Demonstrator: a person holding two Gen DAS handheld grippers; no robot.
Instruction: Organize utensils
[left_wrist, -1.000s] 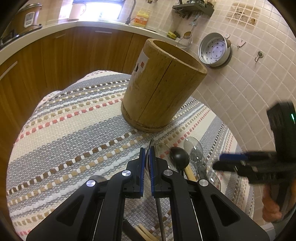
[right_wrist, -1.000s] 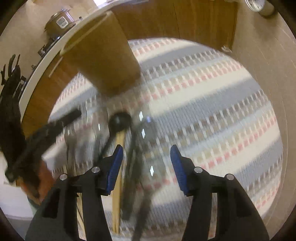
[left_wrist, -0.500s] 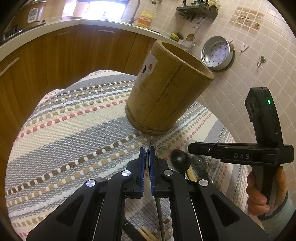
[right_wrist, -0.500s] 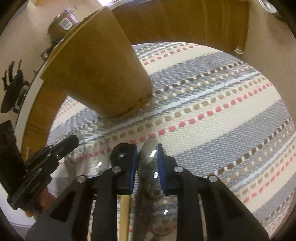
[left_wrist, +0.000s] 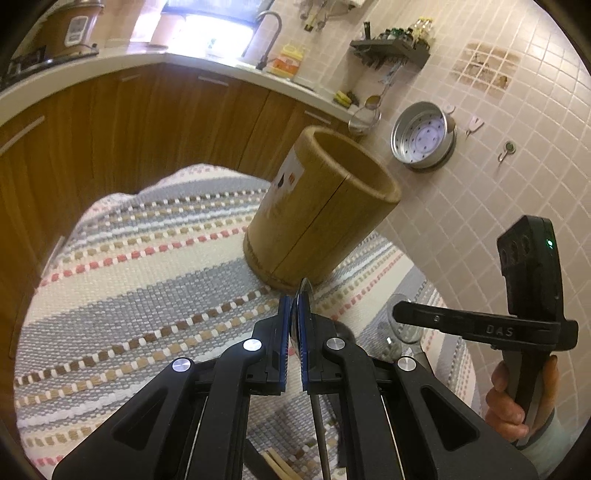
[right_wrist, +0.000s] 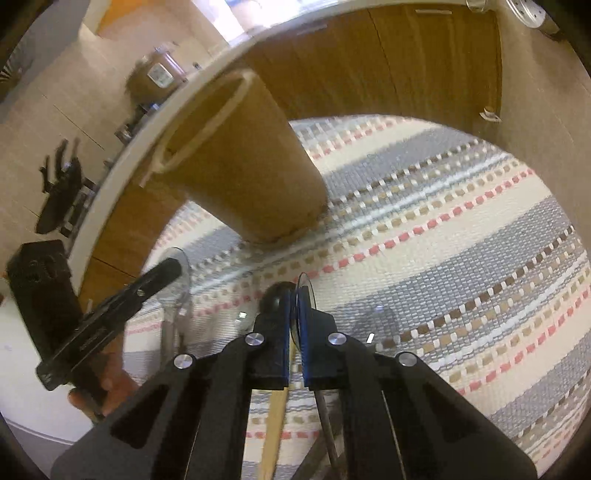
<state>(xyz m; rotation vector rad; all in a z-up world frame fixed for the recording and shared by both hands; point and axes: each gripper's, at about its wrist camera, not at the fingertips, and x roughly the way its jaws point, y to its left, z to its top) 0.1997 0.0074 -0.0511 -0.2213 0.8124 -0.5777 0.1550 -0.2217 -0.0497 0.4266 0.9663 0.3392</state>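
**Desk:** Reading from the left, what stands where, taking the tall round bamboo utensil holder (left_wrist: 321, 210) as the marker?

**Photographer:** Nearest the lens in the left wrist view, just in front of the holder's base, the left gripper (left_wrist: 294, 343) has its blue-padded jaws pinched together on the bowl of a clear-bowled spoon with a thin dark handle (left_wrist: 305, 295). The bowl's edge pokes up between the pads and the handle runs back under the gripper. To the right of the holder, the right gripper (left_wrist: 397, 314) comes in sideways, held by a person's hand (left_wrist: 517, 406).

**Desk:** And the right gripper's own jaws?

**Photographer:** In the right wrist view they are pressed nearly flush on a second clear-bowled spoon (right_wrist: 305, 291), its rim showing above the pads. The right gripper (right_wrist: 294, 328) sits in front of the holder (right_wrist: 236, 166). Just left of its pads lies a black-headed spoon with a pale wooden handle (right_wrist: 275, 295), loose on the striped woven cloth (right_wrist: 443, 240).

**Desk:** How far along is the tidying?

**Photographer:** Early, by my reading. The holder's mouth shows nothing standing in it from either side, though the bottom is out of sight. Both grippers have a spoon each, neither yet over the rim. Left on the cloth in front of the holder are the black-headed spoon, pale wooden chopsticks (left_wrist: 280, 467) at the near edge, and at least one more clear spoon bowl (left_wrist: 400, 326) under the right gripper.
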